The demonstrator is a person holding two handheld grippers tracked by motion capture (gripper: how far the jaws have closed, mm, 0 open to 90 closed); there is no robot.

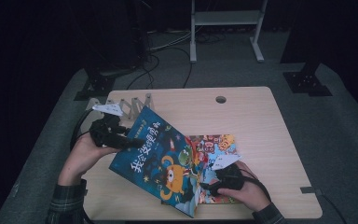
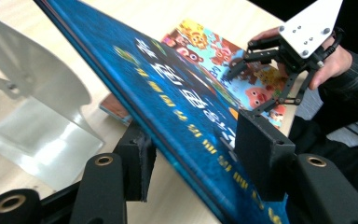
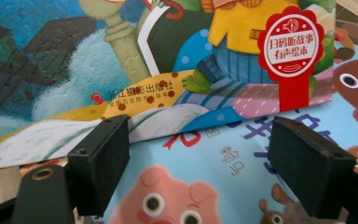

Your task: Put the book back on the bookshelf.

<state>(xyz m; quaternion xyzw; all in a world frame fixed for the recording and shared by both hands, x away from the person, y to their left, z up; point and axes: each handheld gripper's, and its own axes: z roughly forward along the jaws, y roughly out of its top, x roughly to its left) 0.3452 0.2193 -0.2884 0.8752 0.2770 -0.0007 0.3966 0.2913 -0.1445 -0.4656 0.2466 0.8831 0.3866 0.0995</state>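
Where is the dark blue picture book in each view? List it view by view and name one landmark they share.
High view: the blue book lies tilted at centre, its left edge in the left gripper.
Left gripper view: it slants from upper left to lower right, between the jaws.
Right gripper view: its illustrated cover spans the top.
Shared landmark: the light blue animal book beneath it.

Table point(image 1: 261, 107): light wood, cable hole at its far edge.
Floor point(image 1: 345, 140): grey carpet around the table.
Behind the table: dark, white frame point(image 1: 226, 18).
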